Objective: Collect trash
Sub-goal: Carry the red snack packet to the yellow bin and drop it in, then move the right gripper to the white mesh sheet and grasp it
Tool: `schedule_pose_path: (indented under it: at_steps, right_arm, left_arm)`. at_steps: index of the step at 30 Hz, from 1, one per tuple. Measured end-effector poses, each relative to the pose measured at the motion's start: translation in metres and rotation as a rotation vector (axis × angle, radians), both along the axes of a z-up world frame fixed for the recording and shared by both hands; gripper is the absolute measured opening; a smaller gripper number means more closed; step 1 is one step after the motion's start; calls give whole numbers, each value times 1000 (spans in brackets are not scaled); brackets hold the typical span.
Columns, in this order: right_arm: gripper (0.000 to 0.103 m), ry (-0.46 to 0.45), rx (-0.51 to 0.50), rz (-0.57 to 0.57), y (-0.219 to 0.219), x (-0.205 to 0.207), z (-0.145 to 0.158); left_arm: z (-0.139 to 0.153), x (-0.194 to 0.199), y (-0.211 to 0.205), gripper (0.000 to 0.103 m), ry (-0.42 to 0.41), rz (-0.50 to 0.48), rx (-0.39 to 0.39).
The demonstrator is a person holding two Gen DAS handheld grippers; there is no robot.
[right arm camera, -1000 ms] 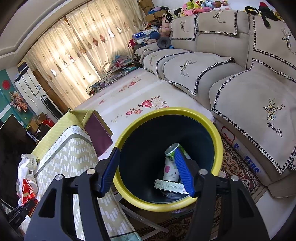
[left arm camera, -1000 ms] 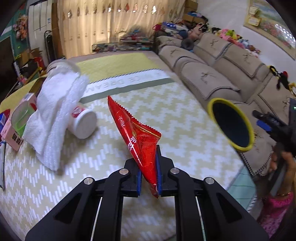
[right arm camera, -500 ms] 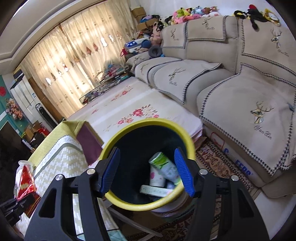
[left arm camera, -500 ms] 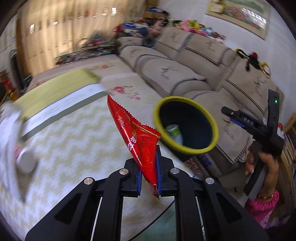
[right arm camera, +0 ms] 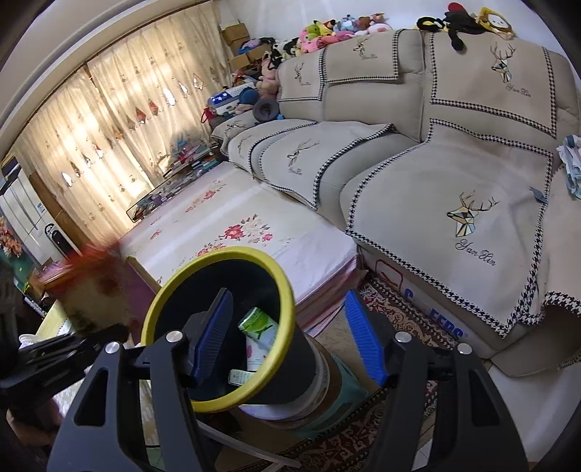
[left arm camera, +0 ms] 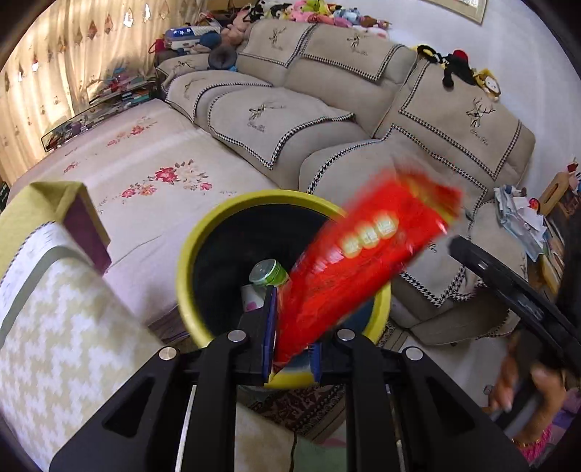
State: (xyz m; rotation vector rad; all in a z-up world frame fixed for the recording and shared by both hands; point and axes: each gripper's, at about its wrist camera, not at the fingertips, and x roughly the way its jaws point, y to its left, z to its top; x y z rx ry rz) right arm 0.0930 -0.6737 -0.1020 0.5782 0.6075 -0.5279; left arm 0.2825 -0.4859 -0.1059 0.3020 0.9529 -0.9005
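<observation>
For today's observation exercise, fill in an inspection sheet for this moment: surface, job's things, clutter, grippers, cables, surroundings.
Surface: table under a yellow-white patterned cloth.
Job's things: red snack wrapper, motion-blurred, over the yellow-rimmed bin; bin holds a green-topped can and other containers.
Clutter: papers by the sofa's end.
Grippers: left gripper open, wrapper between its fingers, seemingly being released; right gripper open, empty, facing the bin.
Cables: thin dark cable on the floor.
Surroundings: beige sofa, plush toys, curtains, patterned rug.
</observation>
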Motion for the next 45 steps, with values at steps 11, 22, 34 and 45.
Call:
schedule_pose_path:
  at_steps: [11, 22, 34, 45]
  right_arm:
    - [62, 13, 20, -19, -12, -8, -10]
    - [65, 0, 5, 27, 6, -5, 2]
    - [68, 7, -54, 220, 80, 25, 21]
    - [69, 18, -118, 464, 200, 64, 39]
  left_arm:
    - [-42, 28, -30, 53, 31, 37, 64]
    - [34, -14, 55, 90, -91, 117, -65]
    - [89, -71, 231, 98, -242, 407, -137]
    - [96, -104, 393, 98, -305, 702, -158]
